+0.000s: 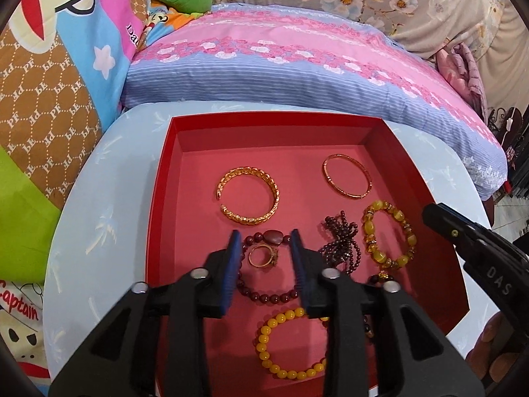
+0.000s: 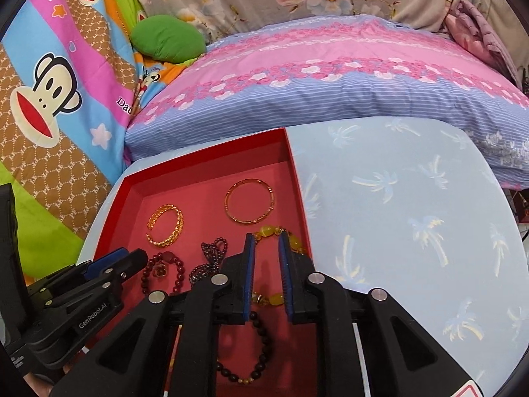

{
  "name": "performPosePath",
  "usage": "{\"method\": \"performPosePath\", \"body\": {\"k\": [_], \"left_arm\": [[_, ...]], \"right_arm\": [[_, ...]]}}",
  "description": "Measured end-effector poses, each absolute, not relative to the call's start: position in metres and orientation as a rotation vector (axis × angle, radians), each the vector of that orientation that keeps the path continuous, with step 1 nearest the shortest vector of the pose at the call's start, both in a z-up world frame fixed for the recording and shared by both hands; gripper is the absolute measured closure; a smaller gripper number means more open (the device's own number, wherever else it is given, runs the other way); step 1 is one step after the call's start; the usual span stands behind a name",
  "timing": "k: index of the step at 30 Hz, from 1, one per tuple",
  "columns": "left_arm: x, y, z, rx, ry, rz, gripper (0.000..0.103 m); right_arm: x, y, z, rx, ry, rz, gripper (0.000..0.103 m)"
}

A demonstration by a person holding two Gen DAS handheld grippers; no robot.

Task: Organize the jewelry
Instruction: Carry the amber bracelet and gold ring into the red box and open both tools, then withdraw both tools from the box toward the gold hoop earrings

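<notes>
The tray (image 1: 162, 178) lies on the table (image 1: 99, 172). Inside, an open cuff bangle (image 1: 249, 195) sits upper left, a closed bangle (image 1: 347, 180) upper right, and a ring (image 1: 263, 255) below the cuff.

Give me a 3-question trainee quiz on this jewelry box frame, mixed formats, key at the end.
1. True or false: the left gripper is shut on the ring.
2. Multiple choice: in the left wrist view, the open gold cuff lies where in the red box?
A. far left
B. near right
C. outside the box
3. Fill in: the yellow bead bracelet lies nearest the ____ edge of the box.

Key
1. False: the jaws stand open, one on each side of the ring, not touching it.
2. A
3. near (the camera's side)
</notes>
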State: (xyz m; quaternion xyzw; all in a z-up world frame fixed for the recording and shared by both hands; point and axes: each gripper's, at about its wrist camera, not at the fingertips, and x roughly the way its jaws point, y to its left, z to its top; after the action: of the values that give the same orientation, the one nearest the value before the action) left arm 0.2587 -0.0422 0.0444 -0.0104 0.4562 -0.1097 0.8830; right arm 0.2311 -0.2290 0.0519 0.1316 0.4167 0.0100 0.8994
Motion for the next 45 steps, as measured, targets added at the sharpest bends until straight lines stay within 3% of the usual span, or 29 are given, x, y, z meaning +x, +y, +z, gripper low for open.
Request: {"method": "performPosePath", "body": {"k": [4, 30, 45], "left_arm": [[0.253, -0.042, 0.048, -0.016, 0.923, -0.216, 0.055], [0.186, -0.04, 0.077, -0.021, 0.873, -0.235, 0.054], [0.13, -0.018, 0.071, -0.063, 0.885, -0.234, 0.054]], "right_arm": [[0.219, -0.23, 0.056, 0.275, 0.846, 0.025, 0.083], [0.14, -0.21, 0.081, 0.252, 0.817, 0.081, 0.083], [0.08, -0.211, 0.042, 0.227, 0.906, 0.058, 0.083]]}}
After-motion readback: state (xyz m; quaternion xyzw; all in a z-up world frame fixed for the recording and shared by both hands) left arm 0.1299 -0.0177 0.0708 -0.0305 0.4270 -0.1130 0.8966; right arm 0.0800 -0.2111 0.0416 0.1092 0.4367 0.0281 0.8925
